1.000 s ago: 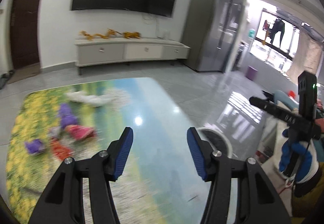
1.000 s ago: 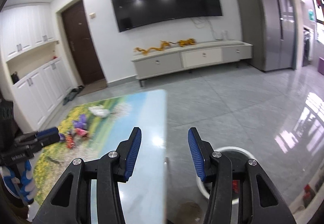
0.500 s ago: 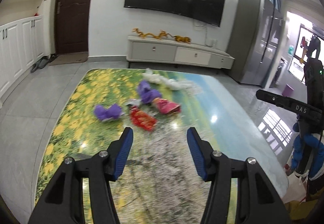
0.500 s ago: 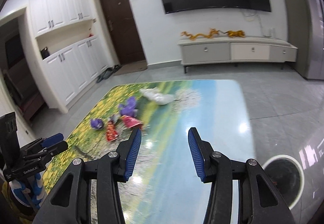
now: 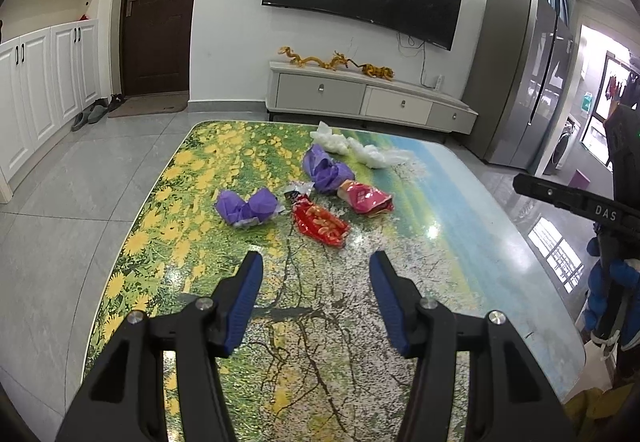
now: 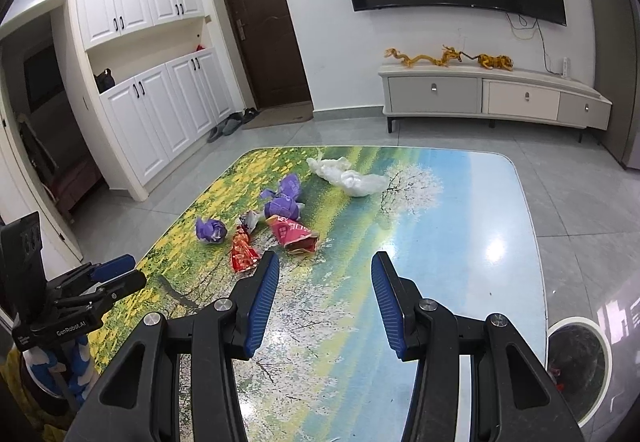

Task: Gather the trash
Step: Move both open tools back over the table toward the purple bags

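Note:
Trash lies on the flower-print table (image 5: 460, 234): a red wrapper (image 5: 320, 224) (image 6: 242, 252), a pink snack bag (image 5: 366, 198) (image 6: 294, 234), two purple wrappers (image 5: 248, 207) (image 5: 326, 169) (image 6: 211, 231) (image 6: 284, 198), a small silver wrapper (image 5: 298, 189) and white crumpled plastic (image 5: 360, 148) (image 6: 348, 176). My left gripper (image 5: 316, 296) is open and empty, above the table just short of the red wrapper. My right gripper (image 6: 324, 296) is open and empty, above the table's near middle, right of the trash.
A white-rimmed trash bin (image 6: 580, 354) stands on the floor at the table's right edge. A TV cabinet (image 5: 372, 102) and a fridge (image 5: 520, 82) stand by the far wall. White cupboards (image 6: 160, 110) line the left side.
Both grippers have swung left from the floor and bin side to face the table and the trash. Both stayed open.

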### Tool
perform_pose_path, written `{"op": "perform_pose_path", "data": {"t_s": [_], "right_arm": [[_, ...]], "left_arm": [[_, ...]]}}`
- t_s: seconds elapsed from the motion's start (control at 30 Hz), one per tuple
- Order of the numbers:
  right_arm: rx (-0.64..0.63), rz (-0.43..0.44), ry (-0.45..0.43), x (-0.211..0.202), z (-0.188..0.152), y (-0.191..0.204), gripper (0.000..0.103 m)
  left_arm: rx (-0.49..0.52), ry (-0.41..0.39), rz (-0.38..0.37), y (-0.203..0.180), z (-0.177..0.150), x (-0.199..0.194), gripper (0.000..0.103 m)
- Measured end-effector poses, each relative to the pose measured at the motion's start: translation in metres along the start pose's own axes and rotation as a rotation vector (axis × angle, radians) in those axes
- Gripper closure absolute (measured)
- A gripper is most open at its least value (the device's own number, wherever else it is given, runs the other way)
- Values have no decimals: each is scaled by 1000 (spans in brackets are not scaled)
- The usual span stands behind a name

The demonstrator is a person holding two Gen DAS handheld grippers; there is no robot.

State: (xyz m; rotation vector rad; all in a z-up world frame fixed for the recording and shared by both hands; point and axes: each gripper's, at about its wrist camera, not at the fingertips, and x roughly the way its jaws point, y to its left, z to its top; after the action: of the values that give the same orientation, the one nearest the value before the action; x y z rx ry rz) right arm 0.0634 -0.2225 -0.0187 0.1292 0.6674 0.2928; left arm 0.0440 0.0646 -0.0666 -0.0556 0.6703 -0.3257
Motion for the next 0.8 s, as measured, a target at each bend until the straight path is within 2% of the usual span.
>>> {"op": "perform_pose_path", "data": {"t_s": [0.3,0.43,0.6,0.8], "right_arm": [[-16,-15,21,3,4,-5,56],[-13,-17,50,12,3,-11,56],[-25,-2,86,31,10,-13,56],[-56,29,120,58,29,-8,56]], "left_arm": [[86,22,19,29,12,12,50],[142,34,-18,42,30,28,50],[227,68,-75,45,58,66,48],[329,133,-95,46,73,117,48]]}}
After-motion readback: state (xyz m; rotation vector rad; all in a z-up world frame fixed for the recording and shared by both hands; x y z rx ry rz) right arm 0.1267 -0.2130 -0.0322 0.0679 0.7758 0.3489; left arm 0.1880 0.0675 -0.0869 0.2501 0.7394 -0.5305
